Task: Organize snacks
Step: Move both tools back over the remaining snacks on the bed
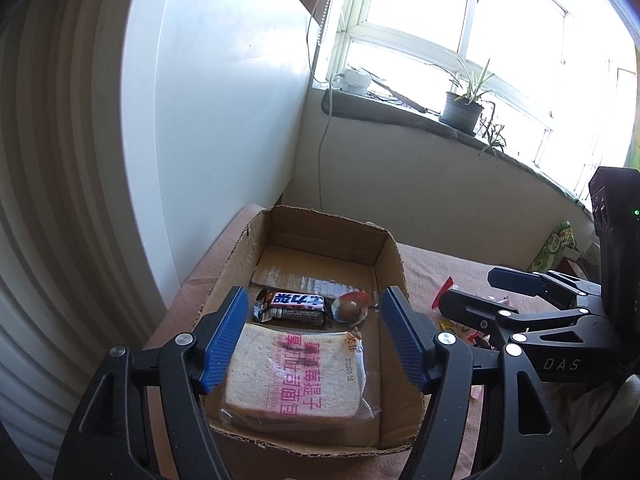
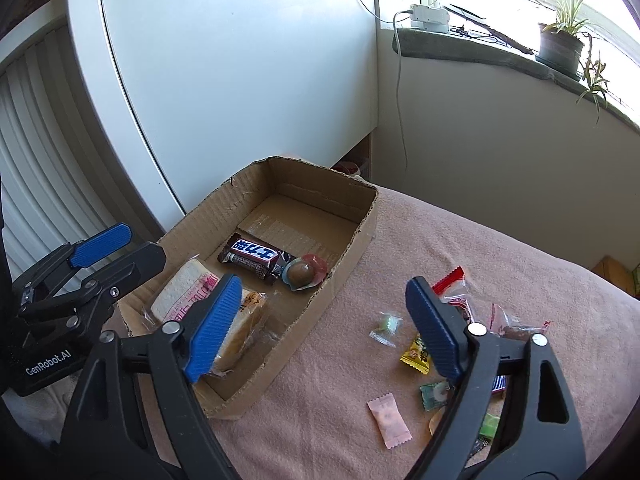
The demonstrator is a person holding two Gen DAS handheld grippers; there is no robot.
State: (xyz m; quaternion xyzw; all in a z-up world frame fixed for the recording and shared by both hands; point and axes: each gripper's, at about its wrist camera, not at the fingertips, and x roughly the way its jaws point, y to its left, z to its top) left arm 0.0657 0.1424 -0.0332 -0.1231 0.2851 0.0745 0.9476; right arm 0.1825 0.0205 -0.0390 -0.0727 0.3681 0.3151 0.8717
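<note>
An open cardboard box (image 1: 390, 264) (image 2: 352, 240) sits on a pink cloth. It holds a wrapped bread slice (image 1: 296, 376) (image 2: 180, 292), a dark chocolate bar (image 1: 292, 308) (image 2: 254, 258) and a round brown sweet in clear wrap (image 1: 351, 307) (image 2: 304, 273). My left gripper (image 1: 314, 340) (image 2: 116, 248) is open and empty, just above the bread. My right gripper (image 2: 324, 328) (image 1: 476, 292) is open and empty, above the cloth between the box and several loose wrapped sweets, among them a pink one (image 2: 389, 420), a yellow one (image 2: 416, 356) and a green-white one (image 2: 387, 328).
A white cabinet (image 2: 240, 60) stands behind the box. A windowsill with a potted plant (image 1: 464, 108) (image 2: 560, 42) and a hanging cable (image 2: 400, 100) lies at the back. A green packet (image 1: 556, 246) lies at the far right.
</note>
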